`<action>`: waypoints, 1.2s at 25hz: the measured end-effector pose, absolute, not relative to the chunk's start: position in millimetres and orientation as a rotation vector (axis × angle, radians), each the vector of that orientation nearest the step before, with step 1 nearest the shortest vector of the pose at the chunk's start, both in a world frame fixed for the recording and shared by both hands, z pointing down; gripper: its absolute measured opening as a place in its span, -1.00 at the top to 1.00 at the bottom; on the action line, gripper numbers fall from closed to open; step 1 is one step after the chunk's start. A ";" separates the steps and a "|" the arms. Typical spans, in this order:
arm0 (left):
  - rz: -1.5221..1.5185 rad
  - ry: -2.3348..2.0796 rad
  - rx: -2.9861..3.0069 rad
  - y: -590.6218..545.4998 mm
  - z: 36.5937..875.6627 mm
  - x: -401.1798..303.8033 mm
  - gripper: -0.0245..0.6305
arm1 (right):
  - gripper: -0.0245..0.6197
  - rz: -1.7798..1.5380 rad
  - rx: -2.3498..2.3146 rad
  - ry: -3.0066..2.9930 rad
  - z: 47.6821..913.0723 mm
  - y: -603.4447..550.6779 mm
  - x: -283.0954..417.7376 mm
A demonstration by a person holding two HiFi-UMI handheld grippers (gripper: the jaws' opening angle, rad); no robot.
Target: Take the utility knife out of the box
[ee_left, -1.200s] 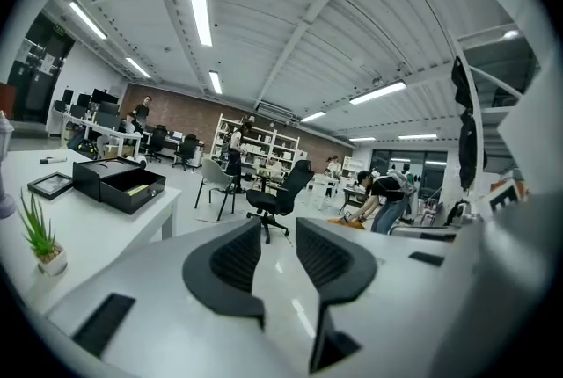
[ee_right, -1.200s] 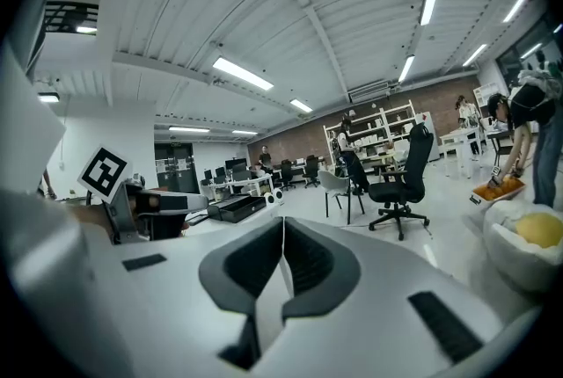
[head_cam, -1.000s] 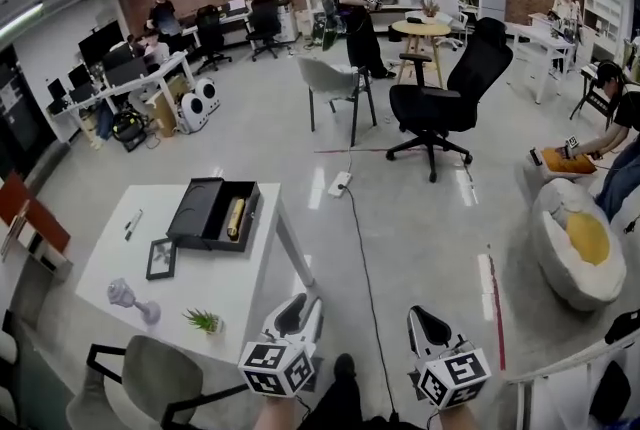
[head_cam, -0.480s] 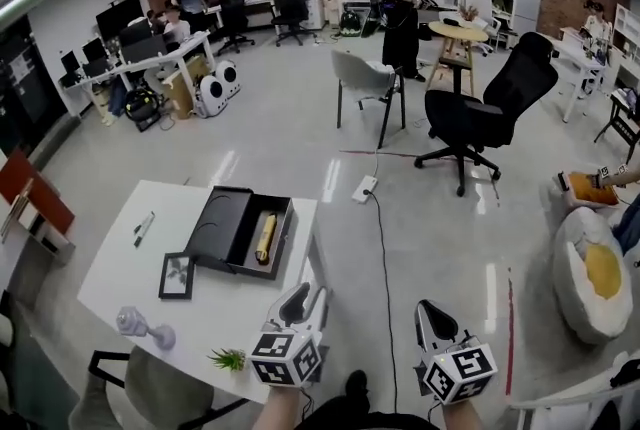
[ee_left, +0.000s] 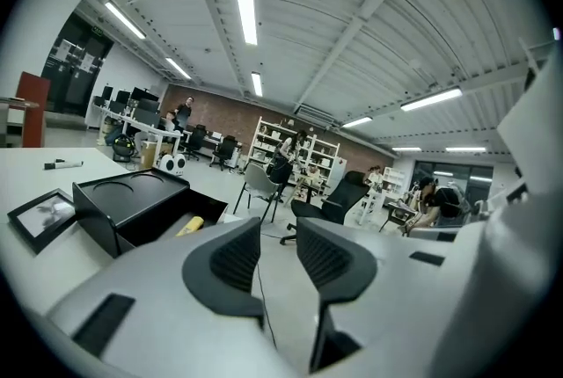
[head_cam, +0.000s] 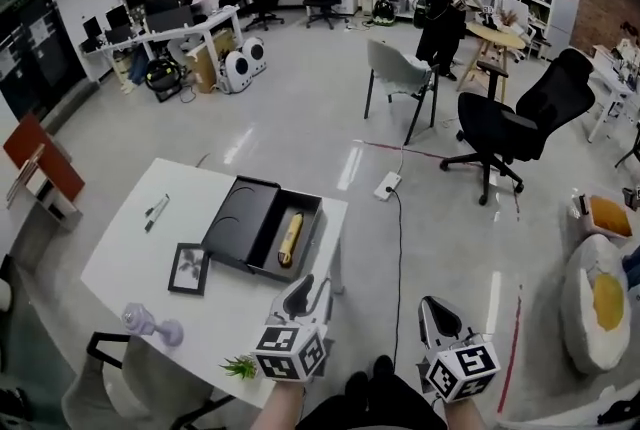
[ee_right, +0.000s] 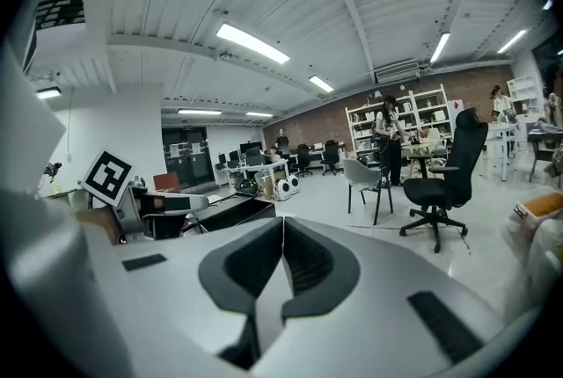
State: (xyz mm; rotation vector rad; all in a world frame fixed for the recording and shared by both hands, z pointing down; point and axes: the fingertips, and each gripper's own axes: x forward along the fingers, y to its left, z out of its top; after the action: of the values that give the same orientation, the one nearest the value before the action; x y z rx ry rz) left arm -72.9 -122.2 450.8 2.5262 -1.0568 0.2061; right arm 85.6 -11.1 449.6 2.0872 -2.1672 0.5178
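Yellow utility knife [head_cam: 290, 237] lies in the open black box [head_cam: 243, 215] on the white table [head_cam: 130, 258] ahead of and clear of the left gripper [head_cam: 305, 290] — pointing forward, jaws slightly apart and empty — while the right gripper [head_cam: 432, 311] alongside has its jaws together

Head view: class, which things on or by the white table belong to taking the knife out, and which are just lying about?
Job: black box, yellow utility knife inside it, left gripper, right gripper.
Lying about: picture frame, marker pen, small plant, pale purple object.
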 end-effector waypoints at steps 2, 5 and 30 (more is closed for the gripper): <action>0.206 -1.092 2.512 -131.8 450.7 -78.6 0.61 | 0.92 0.517 2.060 -2.188 450.3 -26.1 84.7; 0.208 -1.155 2.485 -147.8 450.2 -85.7 0.61 | 0.92 0.517 2.012 -2.232 450.0 -52.9 85.2; 0.328 -1.672 2.131 -259.9 471.2 -130.3 0.59 | 0.92 0.549 1.327 -2.623 473.1 -271.1 52.4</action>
State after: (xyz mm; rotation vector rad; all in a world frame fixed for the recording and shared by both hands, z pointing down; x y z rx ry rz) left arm -130.3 -259.9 471.2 2.1310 -1.6722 0.3279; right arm 52.4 -271.1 473.1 1.3268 -2.6226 0.5491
